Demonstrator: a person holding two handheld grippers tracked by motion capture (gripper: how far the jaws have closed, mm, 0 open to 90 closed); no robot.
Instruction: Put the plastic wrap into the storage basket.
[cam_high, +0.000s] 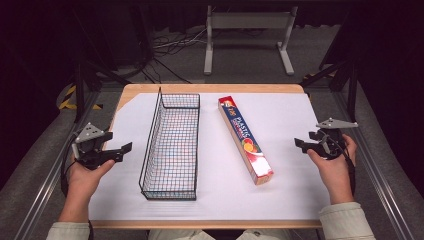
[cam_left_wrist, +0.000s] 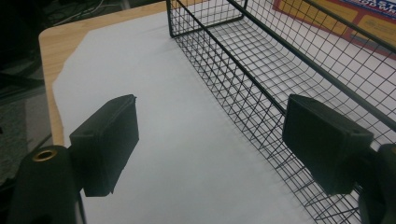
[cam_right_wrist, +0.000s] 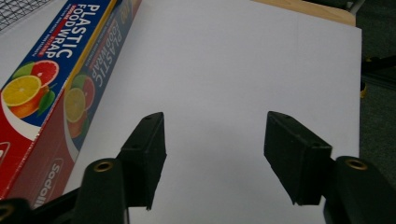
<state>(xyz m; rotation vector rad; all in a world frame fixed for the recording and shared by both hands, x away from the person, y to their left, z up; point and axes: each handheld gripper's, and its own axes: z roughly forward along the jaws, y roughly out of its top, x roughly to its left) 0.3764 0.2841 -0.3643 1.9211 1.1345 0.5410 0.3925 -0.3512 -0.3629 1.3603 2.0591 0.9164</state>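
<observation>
The plastic wrap box (cam_high: 245, 139) is seen lying flat on the white sheet (cam_high: 280, 115) near the middle of the bench (cam_high: 210, 88), slanted, with one end toward the far edge and the other toward the near edge. Just to its left the wire basket (cam_high: 171, 145) stands empty. The right gripper (cam_high: 306, 144) is held over the right edge of the bench, well apart from the box, its jaws parted with nothing between them. The left gripper (cam_high: 125, 148) hovers near the left edge, beside the basket's long wall, jaws likewise apart and empty.

Several slips can be foreseen. If the long box is gripped close to one end, it would likely droop or swing and could be knocked against the basket's rim (the basket looks barely longer than the box). A grip across the wide face might not be spanned by the jaws. The light basket could be shoved along the sheet if bumped while unsteadied.
</observation>
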